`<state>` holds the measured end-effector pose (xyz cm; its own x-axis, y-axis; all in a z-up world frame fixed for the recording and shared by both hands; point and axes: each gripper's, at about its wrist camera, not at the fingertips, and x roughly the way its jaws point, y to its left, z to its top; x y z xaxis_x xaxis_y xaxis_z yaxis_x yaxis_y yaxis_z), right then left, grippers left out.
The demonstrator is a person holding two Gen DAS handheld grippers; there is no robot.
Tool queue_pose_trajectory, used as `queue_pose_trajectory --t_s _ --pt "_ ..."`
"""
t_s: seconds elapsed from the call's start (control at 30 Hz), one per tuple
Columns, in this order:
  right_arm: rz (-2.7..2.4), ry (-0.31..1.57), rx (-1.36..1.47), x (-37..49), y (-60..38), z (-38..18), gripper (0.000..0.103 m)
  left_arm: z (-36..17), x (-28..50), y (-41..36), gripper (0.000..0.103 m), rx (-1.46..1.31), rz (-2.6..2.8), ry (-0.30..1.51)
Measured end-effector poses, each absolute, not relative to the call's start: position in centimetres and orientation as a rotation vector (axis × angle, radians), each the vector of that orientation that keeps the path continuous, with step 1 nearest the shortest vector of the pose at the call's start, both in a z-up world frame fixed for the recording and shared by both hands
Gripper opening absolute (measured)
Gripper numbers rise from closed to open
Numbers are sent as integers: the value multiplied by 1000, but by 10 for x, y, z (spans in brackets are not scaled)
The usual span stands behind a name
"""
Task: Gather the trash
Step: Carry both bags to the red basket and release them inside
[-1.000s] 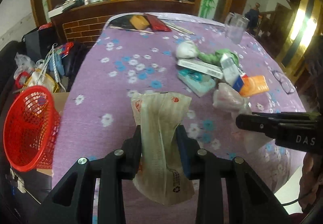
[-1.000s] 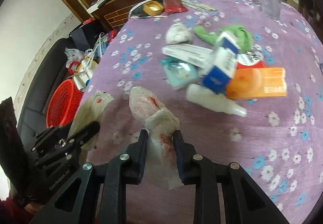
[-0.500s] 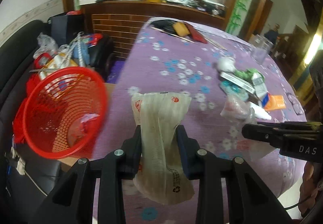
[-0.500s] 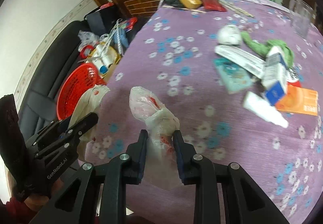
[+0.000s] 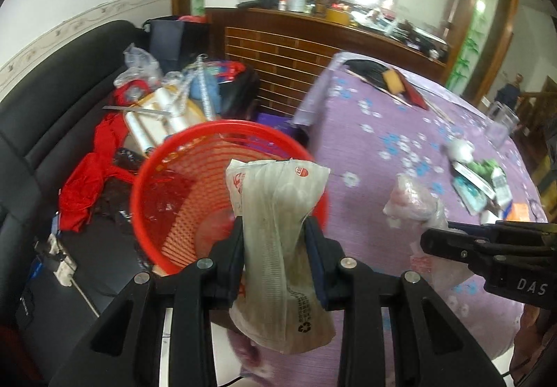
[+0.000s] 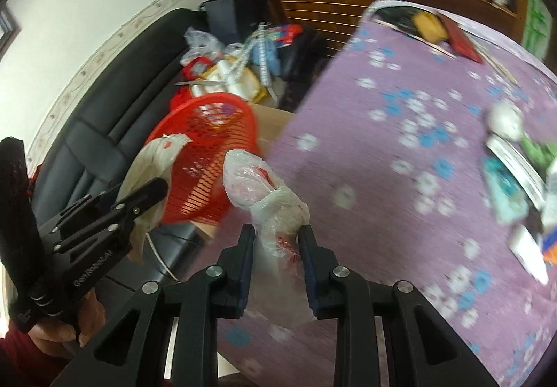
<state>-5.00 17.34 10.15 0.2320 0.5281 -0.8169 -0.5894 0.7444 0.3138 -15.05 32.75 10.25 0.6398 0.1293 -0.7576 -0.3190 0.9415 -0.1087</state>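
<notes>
My left gripper (image 5: 275,230) is shut on a beige paper-and-plastic wrapper (image 5: 278,213) that stands up between its fingers, in front of the near rim of a red mesh basket (image 5: 195,185). My right gripper (image 6: 276,233) is shut on a crumpled clear plastic bag with red print (image 6: 264,192), over the left edge of the purple flowered table (image 6: 400,160). In the right wrist view the red basket (image 6: 205,157) sits left of the table, and the left gripper (image 6: 139,199) with the wrapper (image 6: 149,164) is beside it. The right gripper (image 5: 463,244) with its bag (image 5: 414,202) shows at the right of the left wrist view.
A black sofa (image 5: 62,115) behind the basket is piled with bags, red cloth and rolls (image 5: 167,101). Boxes, a white ball and green cloth (image 5: 480,178) lie at the table's right side, with a glass pitcher (image 5: 501,122) beyond. A wooden counter (image 5: 313,38) stands behind.
Both grippers have swung left from over the table toward the red basket, each still holding its item. The basket has grown large under the left gripper.
</notes>
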Motion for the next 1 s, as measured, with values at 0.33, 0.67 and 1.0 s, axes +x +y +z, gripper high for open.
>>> queue_pose_trajectory --t_s 0.33,0.67,1.0 --pt "823 1105 -37 -26 255 107 28 102 -139 378 32 -265 305 836" --pt "813 1116 8 -6 283 102 34 105 -134 396 51 -290 307 808" --pt "712 1058 -17 -22 225 113 37 105 -134 363 51 -277 288 803"
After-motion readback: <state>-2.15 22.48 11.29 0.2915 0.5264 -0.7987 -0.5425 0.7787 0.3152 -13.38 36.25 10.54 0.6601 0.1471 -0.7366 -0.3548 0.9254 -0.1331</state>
